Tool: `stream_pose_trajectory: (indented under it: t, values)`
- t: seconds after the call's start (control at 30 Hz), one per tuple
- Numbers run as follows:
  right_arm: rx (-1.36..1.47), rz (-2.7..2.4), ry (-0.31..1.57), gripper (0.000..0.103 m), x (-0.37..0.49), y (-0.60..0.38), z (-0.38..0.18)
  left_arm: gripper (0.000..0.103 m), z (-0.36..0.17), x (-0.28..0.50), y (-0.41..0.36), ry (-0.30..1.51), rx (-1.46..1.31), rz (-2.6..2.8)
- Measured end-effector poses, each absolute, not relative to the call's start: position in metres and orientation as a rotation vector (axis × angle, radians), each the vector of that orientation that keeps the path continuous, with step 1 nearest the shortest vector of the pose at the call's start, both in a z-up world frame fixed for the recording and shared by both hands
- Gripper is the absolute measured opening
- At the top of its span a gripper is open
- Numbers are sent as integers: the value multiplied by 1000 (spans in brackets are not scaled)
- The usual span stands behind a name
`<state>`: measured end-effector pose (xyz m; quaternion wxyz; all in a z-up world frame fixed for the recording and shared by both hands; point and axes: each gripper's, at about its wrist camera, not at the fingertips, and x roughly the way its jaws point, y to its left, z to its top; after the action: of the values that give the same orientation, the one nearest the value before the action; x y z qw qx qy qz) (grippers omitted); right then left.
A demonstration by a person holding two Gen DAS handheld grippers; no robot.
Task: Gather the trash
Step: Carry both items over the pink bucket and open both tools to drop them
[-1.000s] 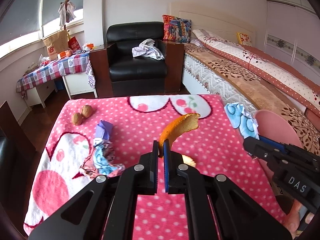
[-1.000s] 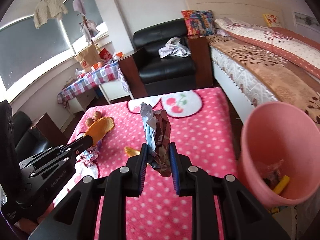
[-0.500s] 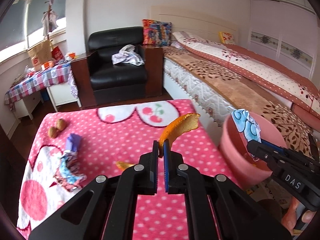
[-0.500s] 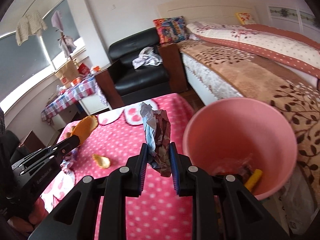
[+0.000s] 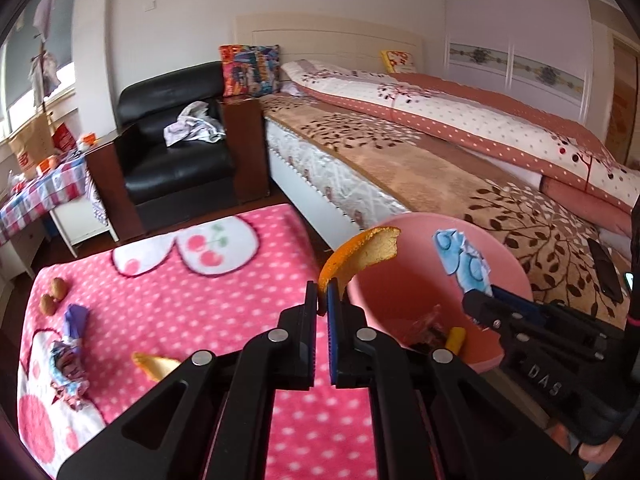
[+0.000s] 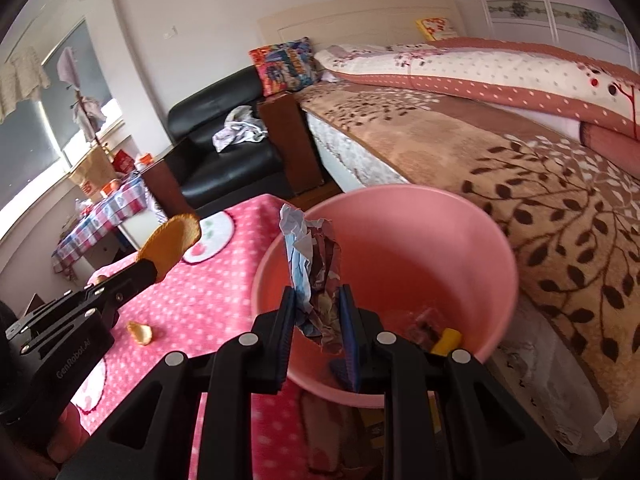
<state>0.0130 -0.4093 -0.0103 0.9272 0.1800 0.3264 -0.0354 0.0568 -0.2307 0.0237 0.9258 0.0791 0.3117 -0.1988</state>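
Left claw [image 5: 323, 304] clamped on orange peel [image 5: 357, 253], held above the pink-dotted surface [image 5: 224, 292], just left of the pink bin [image 5: 508, 268] rim. Right claw [image 6: 318, 312] pinches a crumpled wrapper [image 6: 314, 268] over the bin mouth, tips inside the rim line. Bin contents hard to make out: something yellow [image 6: 447, 339] plus crinkled film. Left of the left claw on the surface: second peel piece [image 5: 154, 364], wrapper scraps [image 5: 70, 356], two walnuts [image 5: 52, 298]. Beyond the bin: bed [image 5: 440, 160]; black armchair [image 5: 176, 152] further back.
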Motion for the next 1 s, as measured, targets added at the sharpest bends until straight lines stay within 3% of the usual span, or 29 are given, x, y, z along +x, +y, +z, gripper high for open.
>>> stream_pose_trajectory:
  t: [0.53,0.83,0.9,0.97,1.0]
  values:
    - [374,-146,699,22,14,-444,-33,4,0,64,-292,656,199,-477]
    - [362,-172,700,30,12,-446,-36,5,-2,63,-299,652,203,-514]
    - [362,-183,697,35,10,-446,-35,7,-1,63,-301,660,196,-528]
    - [363,-191,694,36,9,-447,-34,24,0,63,-300,664,186,-532]
    - [364,-192,693,36,8,-447,-33,25,1,63,-299,666,177,-538]
